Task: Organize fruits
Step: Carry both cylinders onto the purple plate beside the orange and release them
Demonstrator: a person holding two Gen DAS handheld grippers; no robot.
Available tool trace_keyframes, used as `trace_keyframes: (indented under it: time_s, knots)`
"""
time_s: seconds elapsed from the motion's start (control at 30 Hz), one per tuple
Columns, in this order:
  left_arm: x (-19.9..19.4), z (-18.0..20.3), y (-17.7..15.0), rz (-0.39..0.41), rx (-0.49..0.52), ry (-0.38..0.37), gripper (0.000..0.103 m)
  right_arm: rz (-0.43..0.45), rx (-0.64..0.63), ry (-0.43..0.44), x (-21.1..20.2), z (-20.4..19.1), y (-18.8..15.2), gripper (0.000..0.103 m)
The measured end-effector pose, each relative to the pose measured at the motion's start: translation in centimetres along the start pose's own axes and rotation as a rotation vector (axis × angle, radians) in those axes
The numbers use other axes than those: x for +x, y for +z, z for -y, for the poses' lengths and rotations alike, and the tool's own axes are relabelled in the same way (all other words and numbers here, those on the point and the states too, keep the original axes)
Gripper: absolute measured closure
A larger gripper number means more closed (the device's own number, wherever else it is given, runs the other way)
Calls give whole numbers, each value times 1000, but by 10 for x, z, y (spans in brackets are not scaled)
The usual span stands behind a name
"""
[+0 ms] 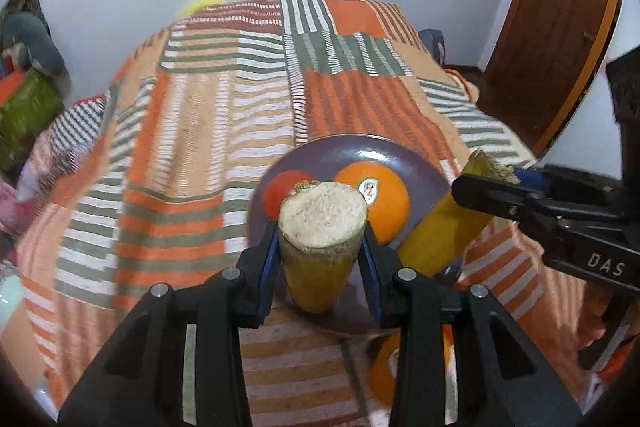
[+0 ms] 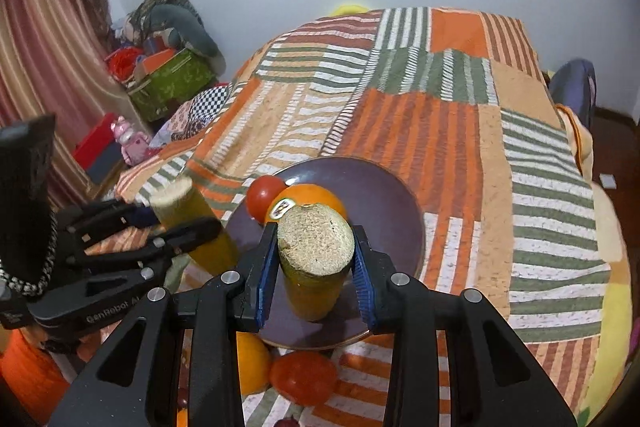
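A purple plate (image 1: 316, 153) (image 2: 384, 195) lies on the striped bedspread and holds an orange (image 1: 378, 193) (image 2: 316, 197) and a tomato (image 1: 282, 189) (image 2: 262, 195). My left gripper (image 1: 322, 259) is shut on a yellow fruit piece with a pale cut end (image 1: 322, 227), held over the plate's near rim. My right gripper (image 2: 316, 271) is shut on a second yellow fruit piece (image 2: 316, 247) over the plate. Each gripper shows in the other's view, the right one (image 1: 496, 195) at the right and the left one (image 2: 180, 227) at the left.
A loose orange (image 1: 384, 367) (image 2: 252, 359) and a loose tomato (image 2: 304, 377) lie on the bedspread (image 1: 240, 147) (image 2: 460, 147) in front of the plate. A wooden door (image 1: 556, 19) stands at the right. Boxes and clutter (image 2: 168, 83) sit left of the bed.
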State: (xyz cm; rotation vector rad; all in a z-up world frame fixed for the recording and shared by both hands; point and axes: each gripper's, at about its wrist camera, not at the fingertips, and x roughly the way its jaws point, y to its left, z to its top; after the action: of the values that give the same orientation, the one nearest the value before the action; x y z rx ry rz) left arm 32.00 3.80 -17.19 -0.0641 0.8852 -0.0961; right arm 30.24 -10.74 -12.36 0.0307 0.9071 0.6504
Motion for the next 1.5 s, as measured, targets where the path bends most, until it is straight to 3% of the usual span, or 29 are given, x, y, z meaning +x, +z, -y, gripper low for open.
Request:
trace_keyframes:
  time_s: [0.4, 0.53, 0.83, 0.97, 1.5]
  knots:
    - [22, 0, 18, -13, 11, 31, 66, -50, 18, -78, 30, 20, 23, 67]
    - [35, -3, 21, -51, -7, 30, 61, -84, 5, -112, 44, 23, 29, 66]
    - [32, -6, 18, -37, -2, 10, 54, -135, -91, -208, 66, 12, 26, 65]
    - [19, -6, 17, -10, -11, 8, 49, -121, -130, -244, 59, 4, 24, 62]
    - [-67, 3, -16, 55, 2, 17, 43, 29, -142, -191, -38, -33, 5, 51]
